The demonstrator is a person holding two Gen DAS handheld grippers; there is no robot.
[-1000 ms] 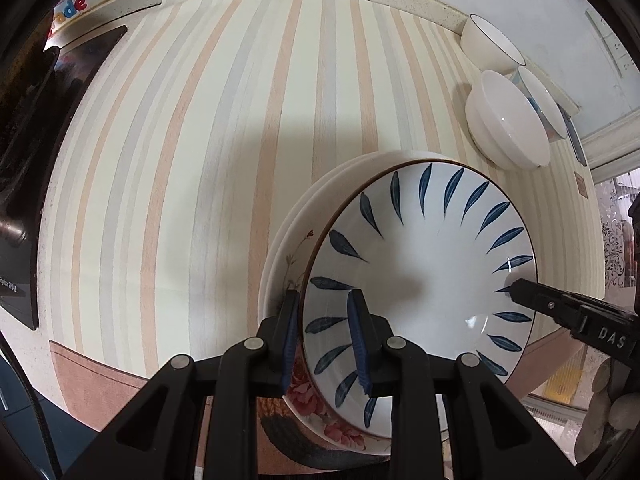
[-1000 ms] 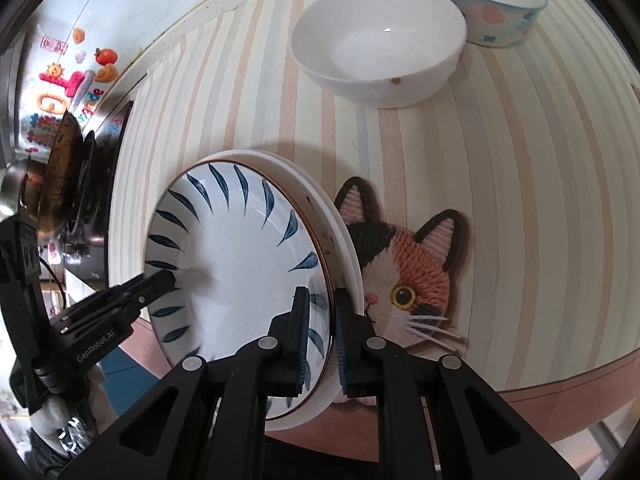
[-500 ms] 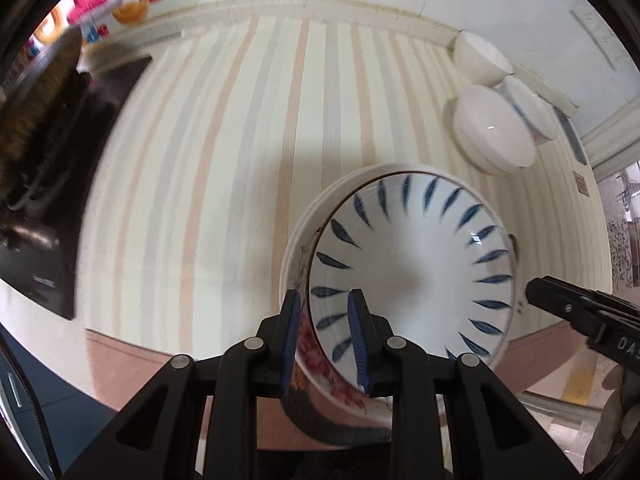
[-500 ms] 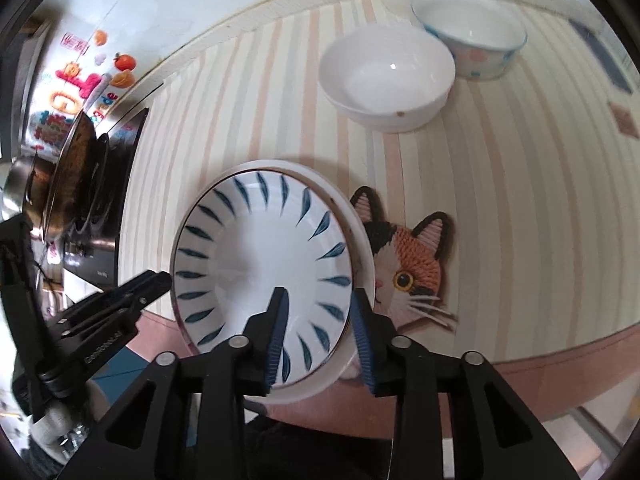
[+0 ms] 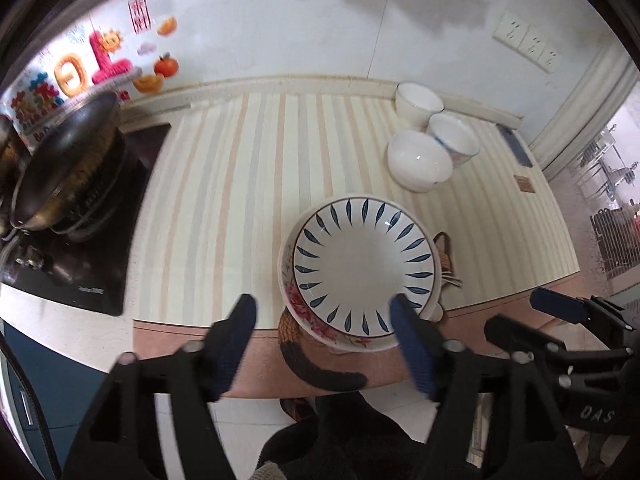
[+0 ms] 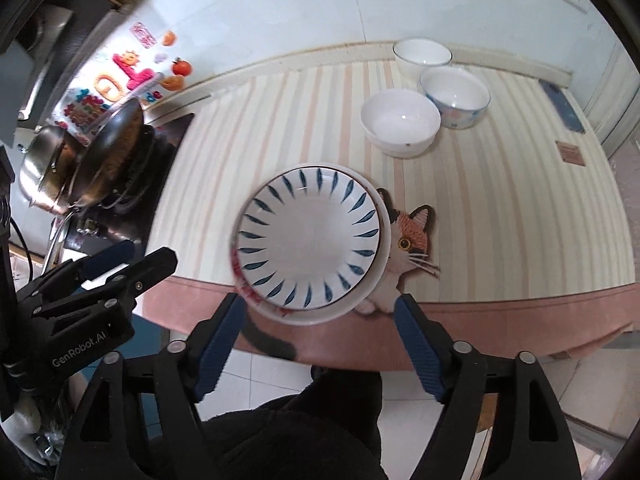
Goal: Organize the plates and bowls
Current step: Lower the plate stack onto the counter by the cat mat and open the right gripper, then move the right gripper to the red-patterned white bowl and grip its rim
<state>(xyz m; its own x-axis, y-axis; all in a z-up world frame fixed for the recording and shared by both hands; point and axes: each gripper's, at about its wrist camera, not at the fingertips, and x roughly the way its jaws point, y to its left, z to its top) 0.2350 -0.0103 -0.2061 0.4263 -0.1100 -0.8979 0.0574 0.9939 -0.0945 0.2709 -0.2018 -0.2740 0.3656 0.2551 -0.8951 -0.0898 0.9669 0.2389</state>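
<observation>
A white plate with blue leaf marks (image 5: 362, 266) (image 6: 310, 240) lies stacked on a flowered plate (image 5: 298, 304) (image 6: 304, 314) at the counter's front edge. Three bowls stand at the back right: a plain white one (image 5: 418, 160) (image 6: 400, 122), a patterned one (image 5: 454, 144) (image 6: 456, 96) and a small white one (image 5: 418, 102) (image 6: 422, 56). My left gripper (image 5: 324, 320) (image 6: 130, 258) is open, pulled back in front of the plates and holding nothing. My right gripper (image 6: 320, 314) (image 5: 552, 306) is open too, its fingers apart on either side of the stack's near rim, above it.
A cat-shaped mat (image 6: 412, 240) lies partly under the plates on the striped cloth (image 5: 248, 184). A wok (image 5: 64, 164) sits on a black stove (image 5: 72, 276) at the left. The wall with stickers (image 5: 100, 60) closes the back. A person's dark clothing (image 6: 304, 432) is below.
Both grippers let go of the blue-leaf plate, opened wide and drew back and up from the counter. The plate now rests on the flowered plate.
</observation>
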